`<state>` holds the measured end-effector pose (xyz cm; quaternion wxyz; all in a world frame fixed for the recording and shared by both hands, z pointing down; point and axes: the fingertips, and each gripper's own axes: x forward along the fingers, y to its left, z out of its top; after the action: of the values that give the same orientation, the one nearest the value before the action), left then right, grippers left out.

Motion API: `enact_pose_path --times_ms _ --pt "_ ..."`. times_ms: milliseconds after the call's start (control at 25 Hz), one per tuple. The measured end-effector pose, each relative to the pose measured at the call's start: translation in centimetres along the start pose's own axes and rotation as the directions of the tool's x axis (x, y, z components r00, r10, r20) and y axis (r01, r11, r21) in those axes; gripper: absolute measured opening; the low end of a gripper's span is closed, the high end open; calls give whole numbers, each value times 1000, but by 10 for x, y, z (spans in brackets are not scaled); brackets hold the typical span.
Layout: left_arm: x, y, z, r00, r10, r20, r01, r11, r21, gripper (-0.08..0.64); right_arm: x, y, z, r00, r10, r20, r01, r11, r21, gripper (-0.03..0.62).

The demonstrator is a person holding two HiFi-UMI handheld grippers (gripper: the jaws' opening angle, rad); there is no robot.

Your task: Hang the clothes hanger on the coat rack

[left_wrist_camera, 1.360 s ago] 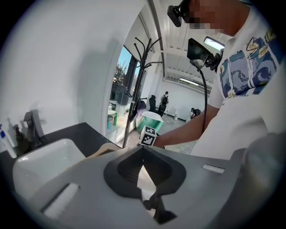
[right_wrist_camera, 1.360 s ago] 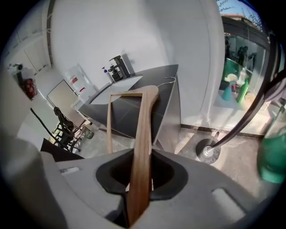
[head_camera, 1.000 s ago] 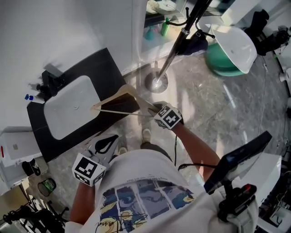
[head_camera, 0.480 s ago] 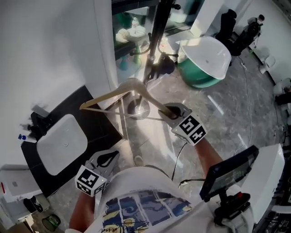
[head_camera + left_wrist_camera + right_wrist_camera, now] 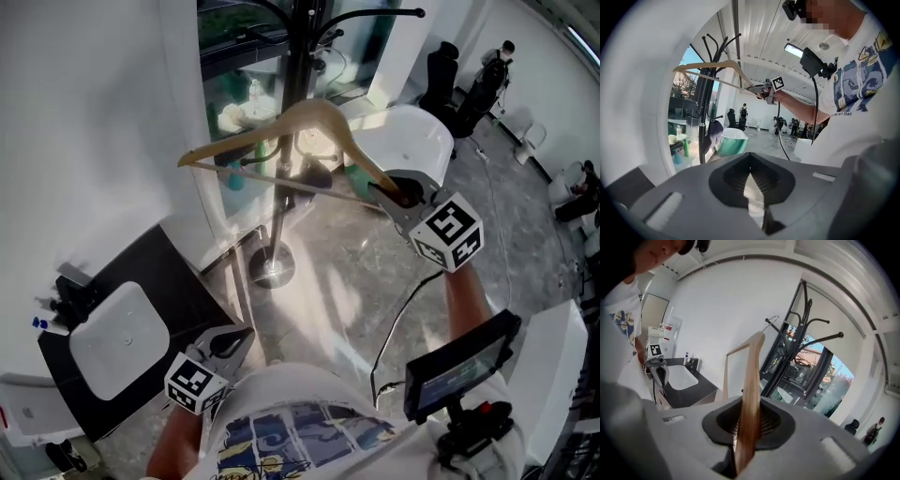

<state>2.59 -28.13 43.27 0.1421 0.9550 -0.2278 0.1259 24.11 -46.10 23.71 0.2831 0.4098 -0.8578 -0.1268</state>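
— Where's the wooden hanger (image 5: 314, 117)?
— Up in the air at the far side, in front of the black coat rack (image 5: 298, 47). The right gripper (image 5: 398, 194) grasps the end of one arm, and its fingers have just been closing tighter on the wood.
— And the left gripper (image 5: 239, 339)?
— Low and near, fingers clenched on nothing.
— The room?
— Grey marbled floor (image 5: 356, 272), a black desk (image 5: 187, 281) with a white basin (image 5: 117, 328) at the left, and a window (image 5: 230, 47) behind the rack
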Motion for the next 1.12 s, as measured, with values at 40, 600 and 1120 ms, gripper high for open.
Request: enact_pose_path --times_ms 40,600,1120 --pt "2 2 1 1000 5 2 -5 1000 -1 3 2 -12 0 1000 -4 -2 4 1000 -1 48" --pt "8 28 6 992 122 27 -121 992 -43 3 101 -70 -66 993 92 -73 -91 996 11 31" --pt "8 36 10 988 153 -7 -153 987 -52 3 141 -92 -89 999 31 -44 -31 999 -15 29"
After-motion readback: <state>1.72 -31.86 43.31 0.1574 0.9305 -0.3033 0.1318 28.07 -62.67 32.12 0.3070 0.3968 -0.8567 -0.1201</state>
